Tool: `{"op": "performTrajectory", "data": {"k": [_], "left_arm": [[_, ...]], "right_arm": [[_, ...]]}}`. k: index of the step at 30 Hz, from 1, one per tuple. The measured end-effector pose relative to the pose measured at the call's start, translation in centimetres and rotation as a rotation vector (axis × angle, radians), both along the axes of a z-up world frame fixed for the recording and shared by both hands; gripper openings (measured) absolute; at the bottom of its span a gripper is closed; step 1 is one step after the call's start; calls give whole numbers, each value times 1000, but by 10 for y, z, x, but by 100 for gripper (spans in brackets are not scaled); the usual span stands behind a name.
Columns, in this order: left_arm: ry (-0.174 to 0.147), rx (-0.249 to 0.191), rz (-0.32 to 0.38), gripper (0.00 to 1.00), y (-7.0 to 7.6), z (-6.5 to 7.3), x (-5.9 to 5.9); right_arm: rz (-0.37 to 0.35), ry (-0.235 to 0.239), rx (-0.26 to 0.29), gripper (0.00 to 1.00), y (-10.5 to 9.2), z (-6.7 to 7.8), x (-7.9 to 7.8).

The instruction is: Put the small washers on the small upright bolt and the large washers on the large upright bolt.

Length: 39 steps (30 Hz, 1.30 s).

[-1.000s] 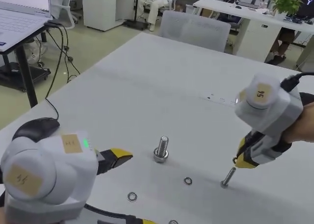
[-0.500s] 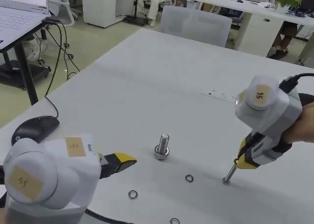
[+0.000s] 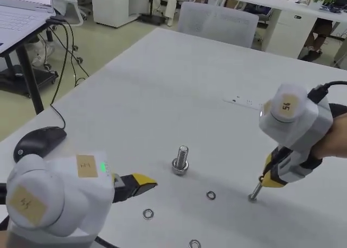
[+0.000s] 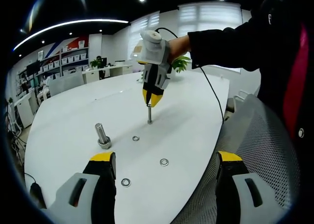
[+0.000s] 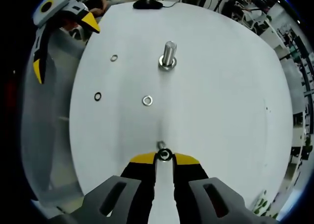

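Three washers (image 3: pixel 211 195) lie loose on the table (image 3: pixel 162 85) in the head view, near the large upright bolt (image 3: pixel 180 161). The right gripper (image 3: pixel 264 180) pinches the small bolt (image 3: pixel 254 192), whose lower end rests on the table. In the left gripper view, the left gripper (image 4: pixel 166 158) has its jaws spread wide, holding nothing. In the right gripper view, both jaws press on the small bolt's top.

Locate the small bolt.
Head view, right side: the small bolt stands on the table in the right tool, with a loose washer just to its left.
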<state>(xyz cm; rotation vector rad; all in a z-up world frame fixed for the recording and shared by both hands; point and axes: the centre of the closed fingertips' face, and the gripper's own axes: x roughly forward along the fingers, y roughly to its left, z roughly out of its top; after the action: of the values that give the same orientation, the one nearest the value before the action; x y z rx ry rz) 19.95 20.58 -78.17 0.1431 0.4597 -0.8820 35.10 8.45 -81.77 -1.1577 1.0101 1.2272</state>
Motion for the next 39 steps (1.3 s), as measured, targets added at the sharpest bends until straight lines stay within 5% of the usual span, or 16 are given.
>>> {"op": "performTrajectory", "data": {"k": [39], "left_arm": [[25, 19, 13, 83, 4, -6, -2]], "right_arm": [[21, 50, -53, 14, 1, -56, 0]]}}
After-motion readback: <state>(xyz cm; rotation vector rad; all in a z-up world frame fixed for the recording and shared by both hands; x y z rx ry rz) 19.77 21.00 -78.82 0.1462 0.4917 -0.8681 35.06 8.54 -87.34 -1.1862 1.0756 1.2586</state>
